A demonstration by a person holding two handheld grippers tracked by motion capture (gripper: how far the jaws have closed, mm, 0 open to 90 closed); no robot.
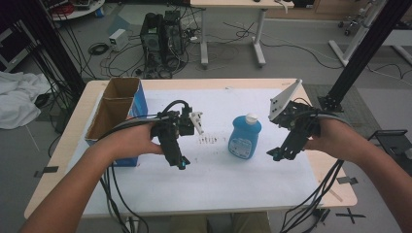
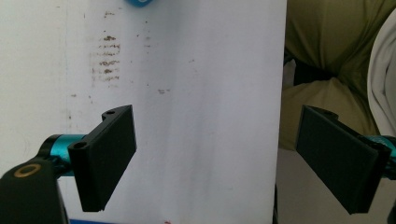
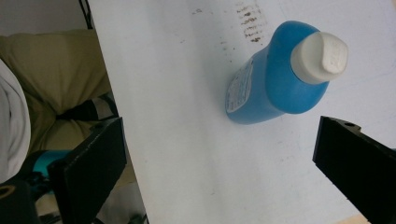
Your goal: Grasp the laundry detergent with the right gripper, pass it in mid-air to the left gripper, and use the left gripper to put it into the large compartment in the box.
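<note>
A blue bottle [image 1: 245,137] with a white cap [image 1: 251,118] stands upright near the middle of the white mat [image 1: 218,179]. My left gripper [image 1: 180,162] hovers to its left, pointing down at the mat, open and holding nothing. In the left gripper view the gripper [image 2: 222,158] shows wide-apart jaws over bare mat, with an edge of the bottle [image 2: 138,3] at the top. My right gripper [image 1: 276,154] hangs just right of the bottle, also open. In the right gripper view the bottle [image 3: 271,84] lies ahead of the gripper [image 3: 224,170], outside the jaws.
An open cardboard box [image 1: 114,114] with a blue side stands at the table's left. Brown smudges [image 1: 208,140] mark the mat between the left gripper and the bottle. The person's olive trousers [image 2: 336,46] show past the table's near edge. Cables trail from both grippers.
</note>
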